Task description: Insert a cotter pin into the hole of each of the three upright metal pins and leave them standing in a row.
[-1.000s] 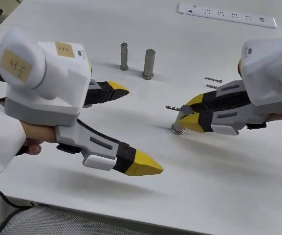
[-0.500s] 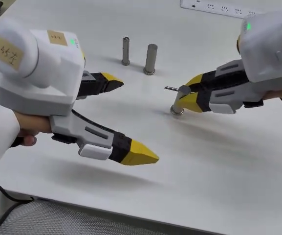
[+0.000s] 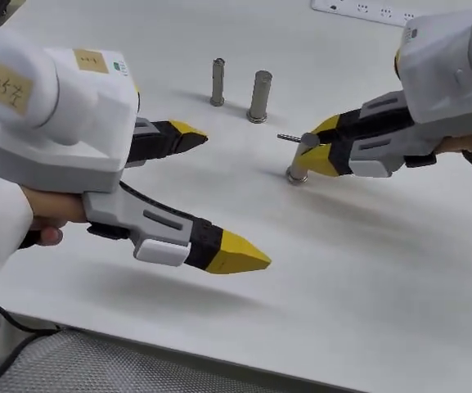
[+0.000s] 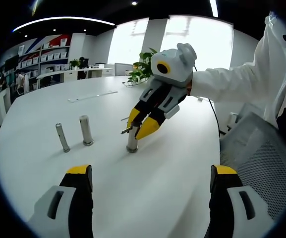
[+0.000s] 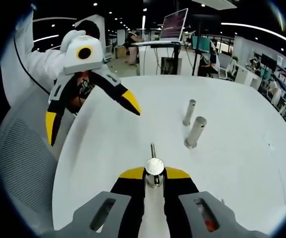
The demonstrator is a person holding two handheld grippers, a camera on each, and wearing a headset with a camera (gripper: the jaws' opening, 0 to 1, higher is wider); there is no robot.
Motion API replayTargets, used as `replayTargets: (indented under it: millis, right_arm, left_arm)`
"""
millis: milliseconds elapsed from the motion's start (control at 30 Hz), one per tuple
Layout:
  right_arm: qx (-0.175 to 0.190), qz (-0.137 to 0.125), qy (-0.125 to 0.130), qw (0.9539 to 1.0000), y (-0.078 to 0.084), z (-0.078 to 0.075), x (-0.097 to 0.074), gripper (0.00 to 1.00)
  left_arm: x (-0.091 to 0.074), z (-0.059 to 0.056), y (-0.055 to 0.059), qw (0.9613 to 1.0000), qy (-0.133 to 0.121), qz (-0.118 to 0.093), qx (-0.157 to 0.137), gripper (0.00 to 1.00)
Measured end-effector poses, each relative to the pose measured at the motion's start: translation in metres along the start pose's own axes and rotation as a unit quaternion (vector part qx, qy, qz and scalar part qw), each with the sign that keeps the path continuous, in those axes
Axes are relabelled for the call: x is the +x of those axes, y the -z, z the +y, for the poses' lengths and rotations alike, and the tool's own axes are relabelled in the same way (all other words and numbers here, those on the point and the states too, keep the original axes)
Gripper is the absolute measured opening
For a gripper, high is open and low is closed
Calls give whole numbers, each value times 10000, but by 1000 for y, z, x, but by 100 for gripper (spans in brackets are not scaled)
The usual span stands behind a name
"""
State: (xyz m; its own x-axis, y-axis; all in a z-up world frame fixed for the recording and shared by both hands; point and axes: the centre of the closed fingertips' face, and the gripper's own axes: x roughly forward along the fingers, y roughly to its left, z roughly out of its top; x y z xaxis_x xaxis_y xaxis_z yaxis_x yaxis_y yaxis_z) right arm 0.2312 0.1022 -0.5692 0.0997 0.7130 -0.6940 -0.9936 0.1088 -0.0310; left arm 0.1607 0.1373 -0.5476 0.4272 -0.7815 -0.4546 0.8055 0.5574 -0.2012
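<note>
Cotter pin (image 3: 288, 137) sits horizontal through the top of the near metal pin (image 3: 299, 164). Its free end points straight ahead of the right gripper (image 3: 321, 150), in line with the jaws. Right jaws are closed onto that pin's head; the pin leans a little, foot on the table (image 3: 366, 270). The cotter's tail is hidden between the jaws, so I can't tell whether they pinch it too. Thin pin (image 3: 218, 82) and thick pin (image 3: 260, 97) stand upright side by side further back — too small to say whether their holes are filled. Left gripper (image 3: 237, 201) hovers well apart from all three, jaws spread wide, nothing in them. Right hand is the nearer one for whatever comes next — likely letting go and setting the pin plumb.
</note>
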Motion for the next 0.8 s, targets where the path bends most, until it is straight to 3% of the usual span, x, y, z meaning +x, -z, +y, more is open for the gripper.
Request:
replayTargets:
  millis: [800]
  right_arm:
    - [5,-71,-5,10000,1,-5,3,9]
  left_arm:
    - [3,2,1,9999,83,-7,-67,97]
